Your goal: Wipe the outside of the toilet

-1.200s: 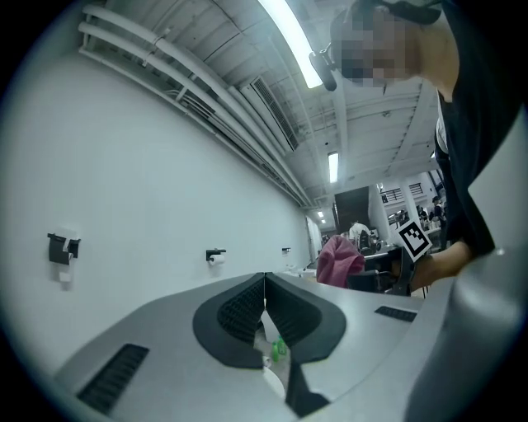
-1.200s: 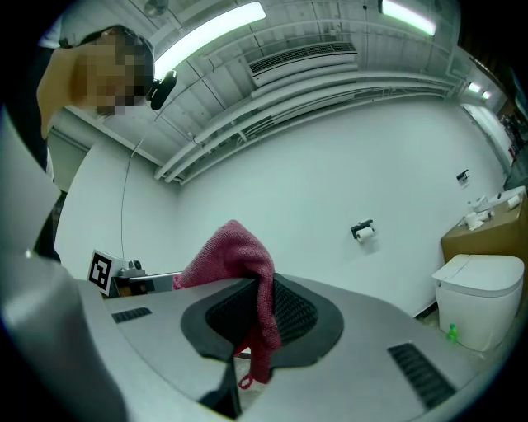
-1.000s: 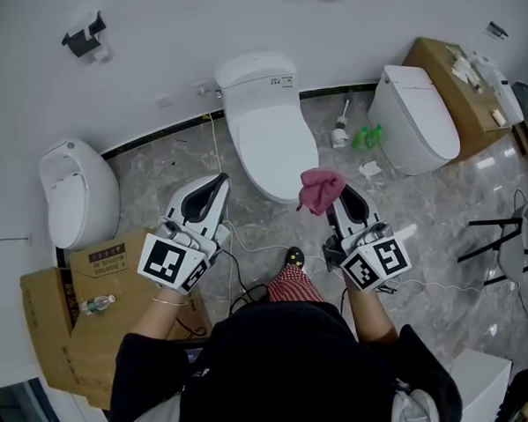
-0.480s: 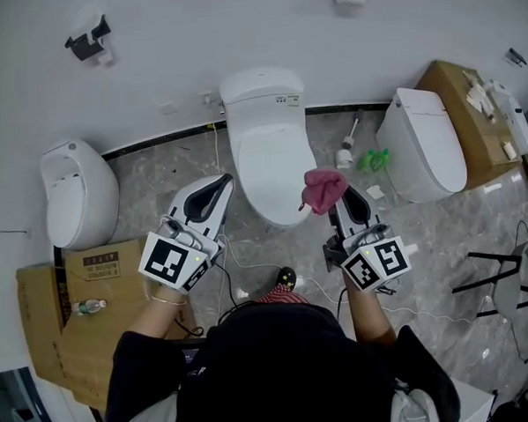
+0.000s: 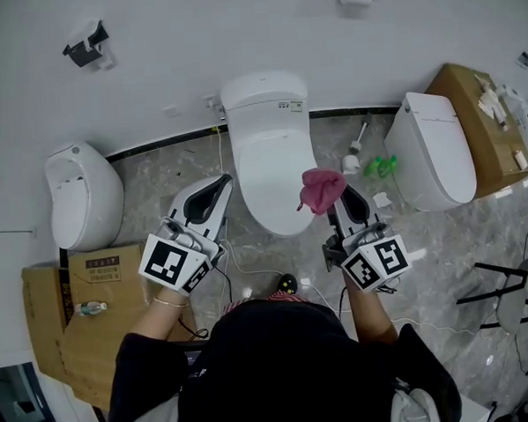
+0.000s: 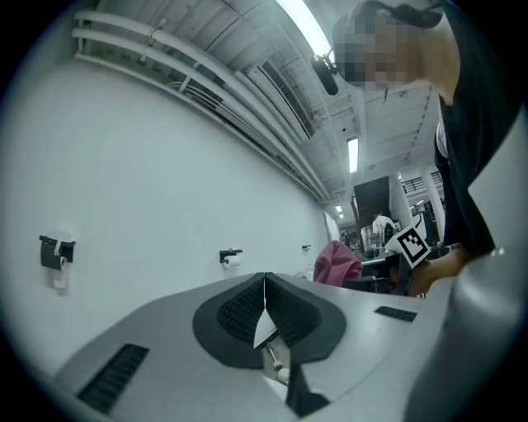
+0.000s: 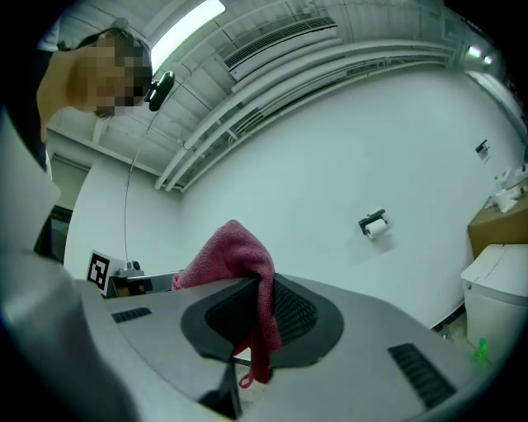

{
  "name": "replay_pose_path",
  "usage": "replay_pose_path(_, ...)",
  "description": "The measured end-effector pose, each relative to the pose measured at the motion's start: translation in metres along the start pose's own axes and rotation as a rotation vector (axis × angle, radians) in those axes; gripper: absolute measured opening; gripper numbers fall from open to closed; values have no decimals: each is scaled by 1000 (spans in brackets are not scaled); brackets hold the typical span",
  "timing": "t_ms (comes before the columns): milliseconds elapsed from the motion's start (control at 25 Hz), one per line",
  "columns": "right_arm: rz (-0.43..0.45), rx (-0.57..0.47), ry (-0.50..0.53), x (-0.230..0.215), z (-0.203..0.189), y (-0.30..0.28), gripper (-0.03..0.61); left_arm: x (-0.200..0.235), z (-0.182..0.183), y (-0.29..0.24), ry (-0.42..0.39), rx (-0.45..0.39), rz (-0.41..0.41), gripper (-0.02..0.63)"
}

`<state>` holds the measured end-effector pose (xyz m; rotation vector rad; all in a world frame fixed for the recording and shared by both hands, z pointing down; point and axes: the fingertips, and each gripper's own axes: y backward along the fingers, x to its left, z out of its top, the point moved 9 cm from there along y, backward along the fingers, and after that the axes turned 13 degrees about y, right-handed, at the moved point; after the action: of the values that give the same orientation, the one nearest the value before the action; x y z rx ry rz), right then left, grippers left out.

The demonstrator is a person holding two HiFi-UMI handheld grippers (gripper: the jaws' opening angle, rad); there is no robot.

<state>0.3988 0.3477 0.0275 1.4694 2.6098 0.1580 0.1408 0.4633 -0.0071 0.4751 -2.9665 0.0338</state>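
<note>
A white toilet [image 5: 271,152] with its lid down stands against the far wall, straight ahead in the head view. My right gripper [image 5: 337,196] is shut on a pink cloth [image 5: 322,188], which bunches above the jaws just short of the bowl's front right rim. The same pink cloth [image 7: 239,268] drapes down between the right gripper's [image 7: 257,290] closed jaws in its own view. My left gripper [image 5: 219,187] hovers left of the bowl, shut with nothing in it. In the left gripper view the left gripper [image 6: 264,284] points at the wall, jaws pressed together.
A urinal [image 5: 82,195] hangs at the left and a second toilet [image 5: 439,151] stands at the right. A toilet brush [image 5: 356,148] and green bottle [image 5: 383,166] lie between the toilets. Cardboard boxes [image 5: 79,305] sit at lower left, another box [image 5: 489,123] at far right. Cables [image 5: 257,250] trail over the marble floor.
The view has shifted slightly, so the toilet sits lower and closer to both grippers. The grippers keep their pose; the cloth stays clamped.
</note>
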Motion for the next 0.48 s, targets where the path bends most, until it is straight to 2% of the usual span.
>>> replay_pose_path(480, 24, -15, -9, -18, -5, -9, 57, 0, 4, -5, -39, 0, 44, 11)
